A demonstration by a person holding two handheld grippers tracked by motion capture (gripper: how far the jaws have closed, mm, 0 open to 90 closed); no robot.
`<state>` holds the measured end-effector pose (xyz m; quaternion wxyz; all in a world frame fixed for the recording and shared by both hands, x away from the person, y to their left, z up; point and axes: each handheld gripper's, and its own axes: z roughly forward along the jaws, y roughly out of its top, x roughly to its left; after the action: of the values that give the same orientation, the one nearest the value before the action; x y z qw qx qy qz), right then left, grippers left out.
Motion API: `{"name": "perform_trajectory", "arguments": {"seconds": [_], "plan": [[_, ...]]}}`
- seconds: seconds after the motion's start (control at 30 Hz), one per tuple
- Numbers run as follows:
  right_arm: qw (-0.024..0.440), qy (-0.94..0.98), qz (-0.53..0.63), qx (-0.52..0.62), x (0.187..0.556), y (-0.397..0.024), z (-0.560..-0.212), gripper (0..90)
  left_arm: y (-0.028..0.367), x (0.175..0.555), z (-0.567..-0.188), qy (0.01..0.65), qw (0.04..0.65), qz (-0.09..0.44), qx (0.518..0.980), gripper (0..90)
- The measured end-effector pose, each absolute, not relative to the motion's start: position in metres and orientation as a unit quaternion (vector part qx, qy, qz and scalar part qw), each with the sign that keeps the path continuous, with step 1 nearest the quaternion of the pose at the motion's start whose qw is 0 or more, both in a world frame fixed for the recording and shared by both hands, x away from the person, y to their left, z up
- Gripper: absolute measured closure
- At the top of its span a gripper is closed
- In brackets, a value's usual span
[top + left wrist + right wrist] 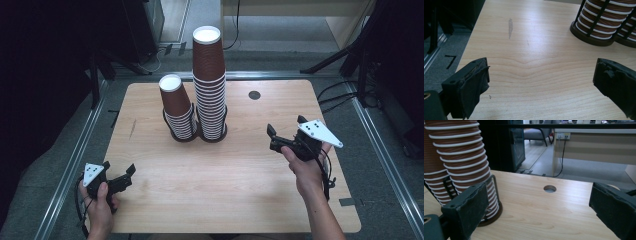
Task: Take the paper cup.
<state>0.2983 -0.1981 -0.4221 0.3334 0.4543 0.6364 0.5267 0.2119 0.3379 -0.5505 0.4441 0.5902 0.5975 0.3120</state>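
A light wooden table (pixel 235 185) with rounded corners carries two stacks of brown paper cups, upside down with white rims, each in a black wire holder: a taller stack (pixel 209 85) and, touching it on the left, a shorter stack (pixel 178 110). A round cable hole (pixel 254 95) sits near the far edge, and a dark scuff (pixel 510 28) marks the wood on the left. The left gripper (pixel 127 175), held at the near left corner, has its jaws spread wide over bare wood; the right gripper (pixel 285 132), right of the stacks, is likewise spread and holds nothing. Grey carpet (pixel 30 175), metal rails and trailing cables (pixel 345 95) surround the table; a beige desk (pixel 596 145) stands beyond.
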Motion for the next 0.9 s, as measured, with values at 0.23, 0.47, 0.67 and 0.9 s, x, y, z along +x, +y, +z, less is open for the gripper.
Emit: {"name": "perform_trajectory", "arguments": {"seconds": [0.23,0.47,0.67,0.9], "plan": [[0.328,0.641,0.536,0.441,0.305,-0.177,-0.412,2.3,0.338,0.212,-0.551,0.599,0.446,0.312,0.588,0.3],[0.324,0.647,0.542,0.427,0.310,-0.155,-0.404,2.3,0.338,0.213,-0.550,0.600,0.445,0.310,0.588,0.3],[0.321,0.650,0.549,0.416,0.315,-0.138,-0.397,2.3,0.338,0.213,-0.551,0.602,0.441,0.310,0.588,0.3],[0.319,0.649,0.558,0.406,0.321,-0.119,-0.387,2.3,0.339,0.213,-0.551,0.603,0.442,0.310,0.587,0.3]]}}
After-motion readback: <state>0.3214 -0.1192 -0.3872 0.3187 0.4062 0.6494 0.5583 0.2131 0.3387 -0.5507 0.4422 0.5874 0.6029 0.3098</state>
